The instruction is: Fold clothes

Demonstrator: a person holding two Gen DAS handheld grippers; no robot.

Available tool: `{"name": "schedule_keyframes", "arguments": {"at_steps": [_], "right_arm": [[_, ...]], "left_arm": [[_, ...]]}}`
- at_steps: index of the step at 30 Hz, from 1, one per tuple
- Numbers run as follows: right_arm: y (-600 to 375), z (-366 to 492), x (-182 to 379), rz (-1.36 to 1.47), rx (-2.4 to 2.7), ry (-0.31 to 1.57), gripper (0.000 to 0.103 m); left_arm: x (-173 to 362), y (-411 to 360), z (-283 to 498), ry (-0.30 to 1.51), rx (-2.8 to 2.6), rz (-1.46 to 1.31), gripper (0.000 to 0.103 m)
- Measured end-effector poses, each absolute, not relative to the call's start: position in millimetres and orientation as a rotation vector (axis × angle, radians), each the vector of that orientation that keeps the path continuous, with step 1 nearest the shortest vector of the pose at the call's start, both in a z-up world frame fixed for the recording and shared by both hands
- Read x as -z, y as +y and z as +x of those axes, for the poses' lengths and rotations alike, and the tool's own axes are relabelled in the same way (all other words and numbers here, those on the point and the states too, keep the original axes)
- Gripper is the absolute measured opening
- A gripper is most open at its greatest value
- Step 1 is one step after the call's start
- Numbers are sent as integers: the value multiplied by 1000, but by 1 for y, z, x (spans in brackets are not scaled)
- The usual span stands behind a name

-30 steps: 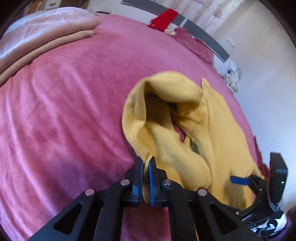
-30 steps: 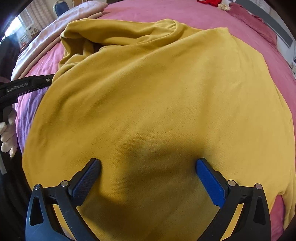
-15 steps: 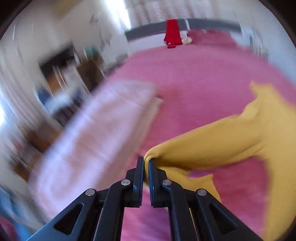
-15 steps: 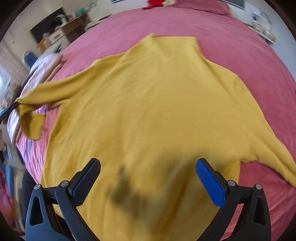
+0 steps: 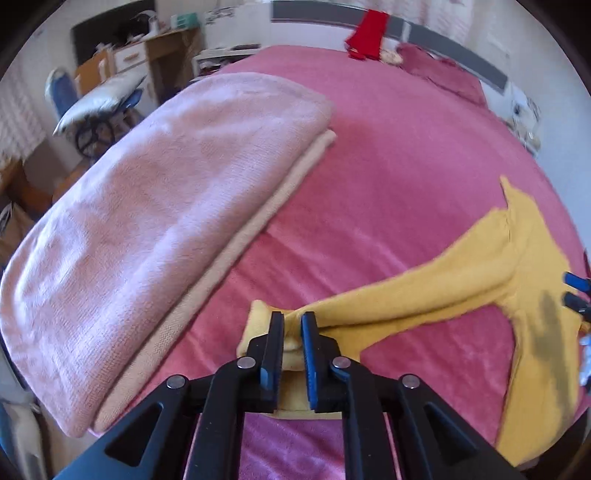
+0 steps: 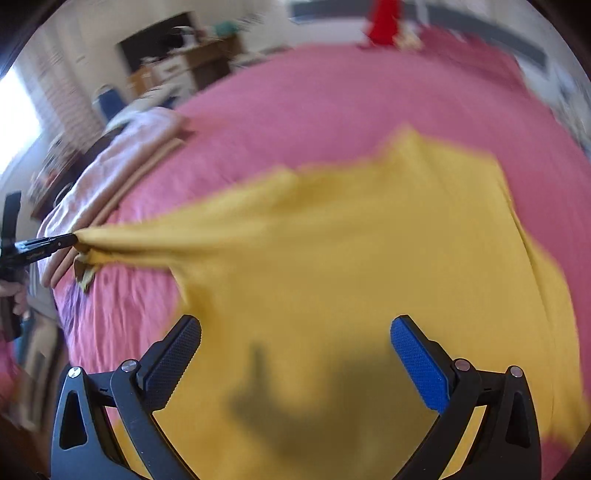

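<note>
A yellow long-sleeved sweater (image 6: 351, 258) lies spread on the pink bed cover (image 6: 332, 96). Its left sleeve (image 5: 424, 295) is stretched out toward the bed's left side. My left gripper (image 5: 292, 323) is shut on the sleeve cuff, which bunches around the fingers. In the right wrist view that same gripper (image 6: 44, 245) shows at the far left, pulling the sleeve taut. My right gripper (image 6: 295, 328) hovers open above the sweater's lower body, nothing between its fingers, casting a shadow on the cloth.
A folded pale pink blanket (image 5: 155, 206) on a beige one lies along the bed's left side, close to the cuff. A red cloth (image 5: 367, 33) hangs on the grey headboard (image 5: 454, 55). A desk and chair (image 5: 92, 92) stand beyond the bed's left edge.
The left gripper has pulled the sleeve out leftward from the crumpled sweater until it is straight. The right gripper has lifted back, so the whole sweater shows spread flat.
</note>
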State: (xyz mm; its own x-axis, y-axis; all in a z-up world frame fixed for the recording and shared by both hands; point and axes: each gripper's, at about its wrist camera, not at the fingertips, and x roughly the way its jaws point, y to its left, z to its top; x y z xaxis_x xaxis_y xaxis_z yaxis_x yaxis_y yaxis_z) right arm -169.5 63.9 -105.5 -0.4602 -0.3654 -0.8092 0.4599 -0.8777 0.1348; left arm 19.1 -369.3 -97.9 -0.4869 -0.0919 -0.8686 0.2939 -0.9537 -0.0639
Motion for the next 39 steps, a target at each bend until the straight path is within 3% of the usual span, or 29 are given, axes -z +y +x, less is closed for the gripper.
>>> {"name": "schedule_keyframes", "arguments": {"at_steps": [3,7,10,17,26,29,39], "right_arm": [[9,-189,111,1179,2299,246,103],[-38,-213,150,1317,2188,398,103],[-43,-221,179,1439,2141,408,103],[-51,-228,186,1546,2101,447,103],[-44,-231,192,1565,2024,417,103],[-41,-227,193,1549,2023,412,103],[-33,-217,197,1538,2025,380,103]], "left_arm": [[101,-386,33,421,2477,1427,12],[105,-409,52,577,2425,1394,11],[110,-424,66,688,2385,1375,11],[163,-379,73,962,2442,1469,11],[187,-389,61,1260,2297,1112,15],[181,-382,58,1162,2333,1086,4],[93,-378,83,431,2439,912,3]]}}
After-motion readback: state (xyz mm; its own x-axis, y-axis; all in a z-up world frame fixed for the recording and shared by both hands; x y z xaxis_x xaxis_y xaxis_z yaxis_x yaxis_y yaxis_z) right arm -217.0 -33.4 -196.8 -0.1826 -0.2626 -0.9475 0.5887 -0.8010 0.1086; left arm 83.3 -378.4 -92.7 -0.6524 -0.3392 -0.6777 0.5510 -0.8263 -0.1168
